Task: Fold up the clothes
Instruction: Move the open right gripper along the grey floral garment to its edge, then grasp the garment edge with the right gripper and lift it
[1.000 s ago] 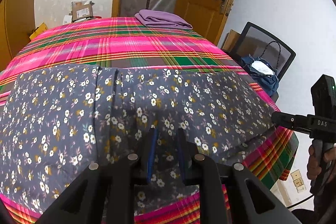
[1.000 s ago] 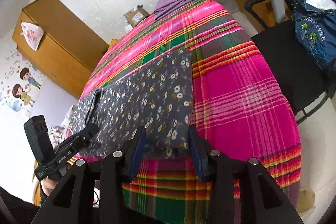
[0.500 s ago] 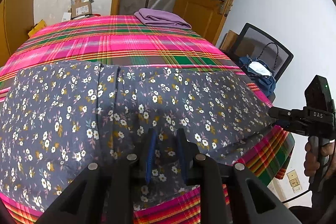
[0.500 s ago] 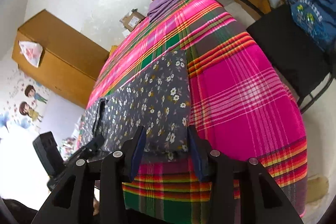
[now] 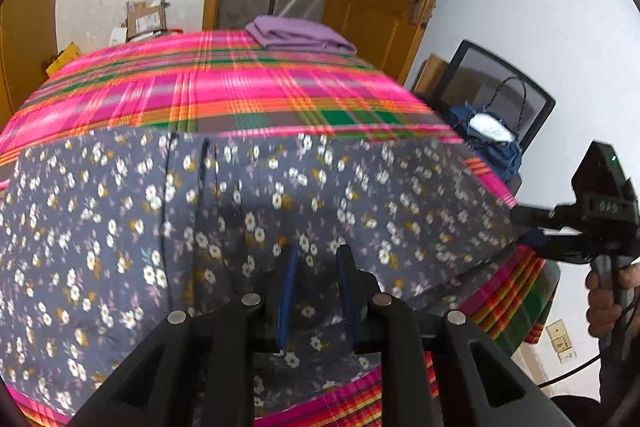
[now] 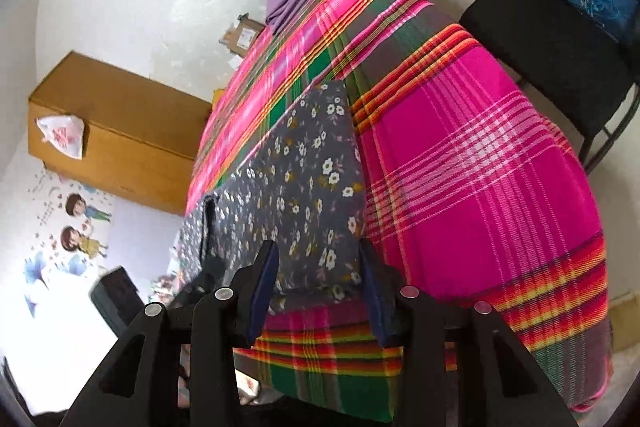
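Both grippers tilt down at the table's near edge, the left gripper (image 5: pixel 316 259) and right gripper (image 6: pixel 318 263) spread, pinching nothing. The floral garment (image 5: pixel 240 211) lies flat on the plaid cloth (image 5: pixel 248 87) (long axis along that edge), its right end between the right gripper's fingers.

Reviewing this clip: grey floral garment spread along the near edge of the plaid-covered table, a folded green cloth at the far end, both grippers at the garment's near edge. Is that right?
Not quite. The folded cloth at the far end is purple, not green, as the left wrist view shows. The rest holds: the grey floral garment lies along the near edge of the plaid-covered table, with the left gripper and the right gripper at its near edge.
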Motion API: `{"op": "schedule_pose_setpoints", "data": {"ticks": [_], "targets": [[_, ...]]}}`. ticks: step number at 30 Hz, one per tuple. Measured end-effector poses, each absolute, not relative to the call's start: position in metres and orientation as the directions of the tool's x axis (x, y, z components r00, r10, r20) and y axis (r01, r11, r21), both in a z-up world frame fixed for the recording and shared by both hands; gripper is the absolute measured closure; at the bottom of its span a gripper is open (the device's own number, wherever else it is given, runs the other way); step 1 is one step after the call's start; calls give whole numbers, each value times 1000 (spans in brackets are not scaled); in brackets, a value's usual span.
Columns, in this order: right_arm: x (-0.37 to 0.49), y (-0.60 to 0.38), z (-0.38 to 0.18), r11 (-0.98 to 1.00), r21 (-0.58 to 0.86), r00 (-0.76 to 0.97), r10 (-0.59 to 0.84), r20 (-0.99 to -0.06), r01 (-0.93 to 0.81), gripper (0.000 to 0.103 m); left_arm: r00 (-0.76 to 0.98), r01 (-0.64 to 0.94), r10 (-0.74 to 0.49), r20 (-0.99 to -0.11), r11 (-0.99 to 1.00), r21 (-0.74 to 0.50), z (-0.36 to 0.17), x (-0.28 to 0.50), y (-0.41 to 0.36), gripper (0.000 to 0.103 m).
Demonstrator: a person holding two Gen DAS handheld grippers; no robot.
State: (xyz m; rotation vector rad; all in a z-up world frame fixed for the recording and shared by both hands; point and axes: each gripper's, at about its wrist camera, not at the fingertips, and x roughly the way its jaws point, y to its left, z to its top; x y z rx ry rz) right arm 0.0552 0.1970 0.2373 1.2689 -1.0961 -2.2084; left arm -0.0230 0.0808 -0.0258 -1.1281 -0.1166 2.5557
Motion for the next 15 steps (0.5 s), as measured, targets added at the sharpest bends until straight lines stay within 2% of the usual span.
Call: {"op": "schedule_pose_setpoints", "data": {"ticks": [7,12,15], "targets": [[58,195,237,-611,789,-586,-618,-524,-61,63,-630,-273,352,-693,-935,-227,-27,-21,77,83],[57,185,238,-665,745,-591,-577,-564,-63,72,-634,-270,355,-687,-934,-233,-28,-21,77,83],[59,182,237,-665,744,-600,-569,-562,-66,84,-633,-271,359,-686,-933,-238,-28,-20,76,83]]}}
